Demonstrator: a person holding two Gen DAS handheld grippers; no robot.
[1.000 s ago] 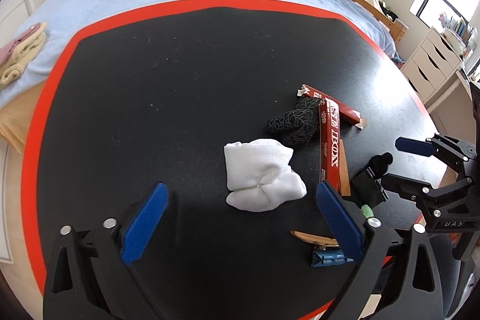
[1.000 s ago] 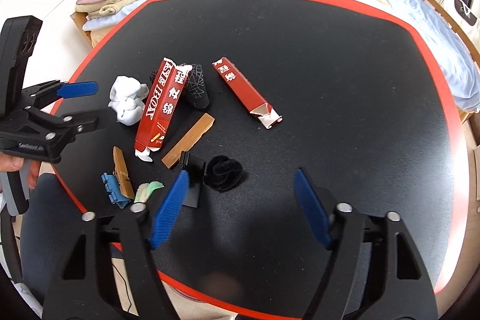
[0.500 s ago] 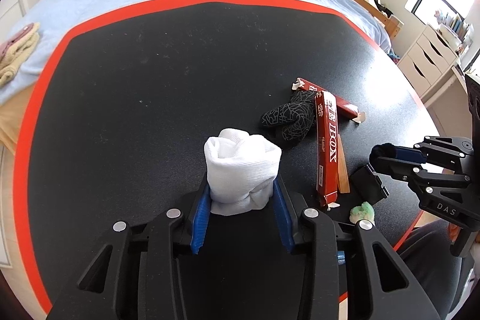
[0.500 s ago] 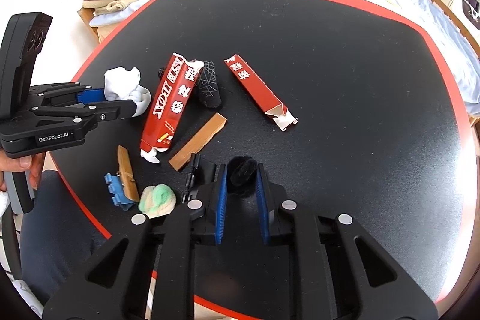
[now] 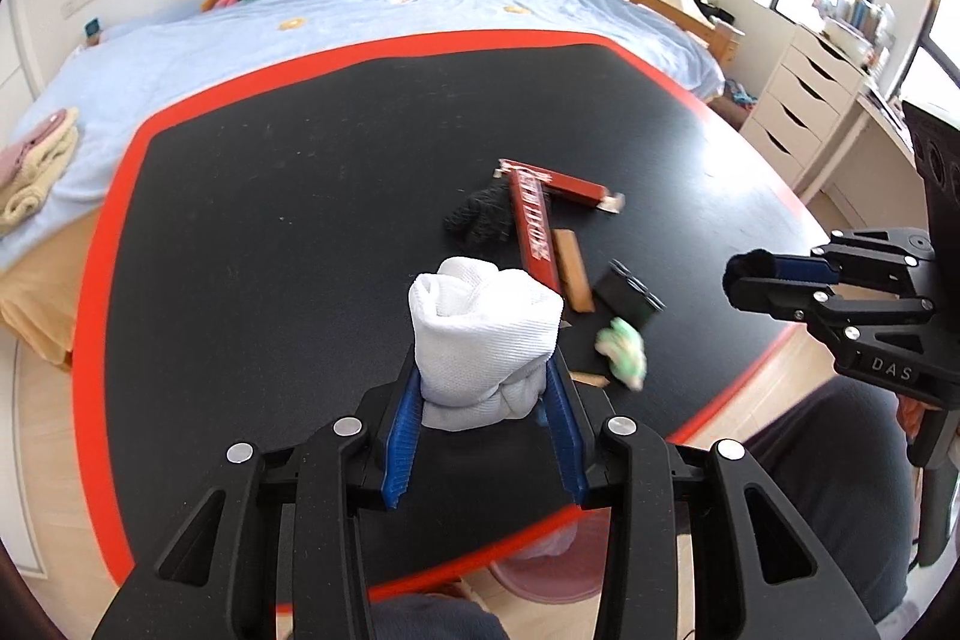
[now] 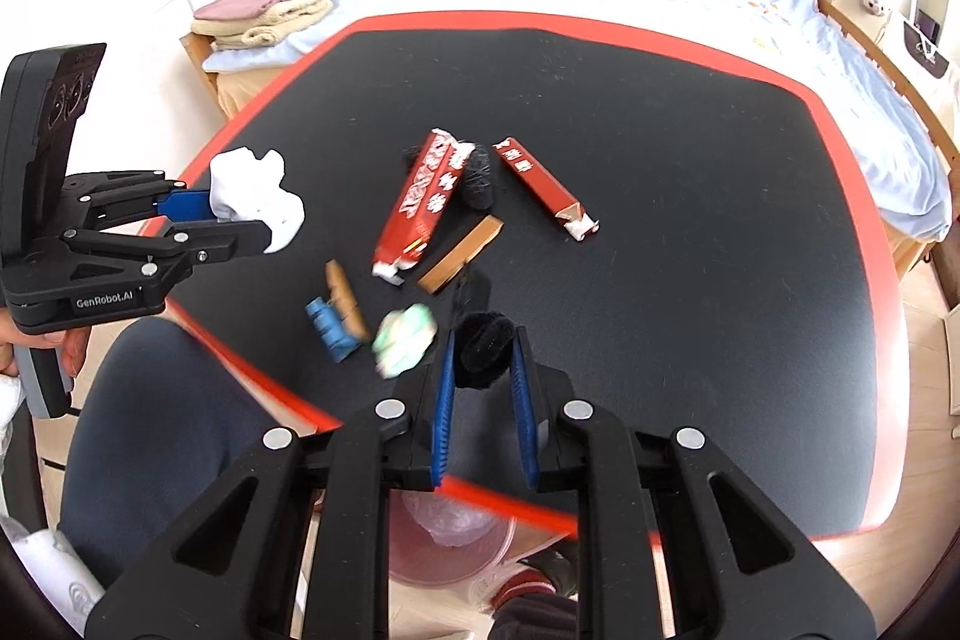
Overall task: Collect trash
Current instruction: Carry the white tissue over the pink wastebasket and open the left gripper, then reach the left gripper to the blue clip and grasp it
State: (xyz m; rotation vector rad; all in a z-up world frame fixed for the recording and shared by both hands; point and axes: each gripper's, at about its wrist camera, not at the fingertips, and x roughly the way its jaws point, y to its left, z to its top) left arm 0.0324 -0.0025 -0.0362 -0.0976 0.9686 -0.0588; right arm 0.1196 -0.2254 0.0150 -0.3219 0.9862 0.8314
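Note:
My left gripper (image 5: 483, 400) is shut on a white cloth wad (image 5: 485, 340) and holds it above the black table's near edge; it also shows in the right wrist view (image 6: 252, 199). My right gripper (image 6: 483, 370) is shut on a black fuzzy ball (image 6: 485, 347), lifted near the table's front edge, also seen in the left wrist view (image 5: 753, 271). A pink trash bin (image 6: 450, 550) with a plastic liner stands on the floor below the table edge.
On the black table (image 6: 660, 160) lie two red cartons (image 6: 423, 205) (image 6: 543, 187), a black mesh pouch (image 6: 479, 178), a brown strip (image 6: 462, 256), a green-white wad (image 6: 405, 337), a blue clip (image 6: 327, 328) and a black box (image 5: 627, 289). A bed (image 5: 360, 22) lies behind.
Both grippers closed on their items, then lifted them off the table and drew back toward the near edge. The green-white wad shifted slightly.

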